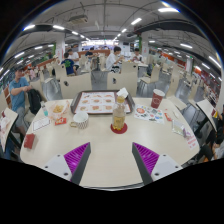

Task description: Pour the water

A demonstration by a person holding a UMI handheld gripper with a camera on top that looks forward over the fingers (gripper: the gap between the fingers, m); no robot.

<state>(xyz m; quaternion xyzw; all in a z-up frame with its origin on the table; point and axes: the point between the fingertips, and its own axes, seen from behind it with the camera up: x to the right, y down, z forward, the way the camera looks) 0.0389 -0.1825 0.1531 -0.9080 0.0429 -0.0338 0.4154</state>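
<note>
Snacks [58, 112] and a white cup [80, 118] sit at the left of the round tabletop [105, 160], then a tray [100, 101]. The bottle [119, 118], presumably for pouring, stands centrally, well beyond the tongs [110, 158], which hang released and empty, seemingly aimed at it.

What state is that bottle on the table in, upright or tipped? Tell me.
Upright. The bottle stands on its base on the table, cap upward, beyond the gripper, whose jaws are open and hold nothing.
</note>
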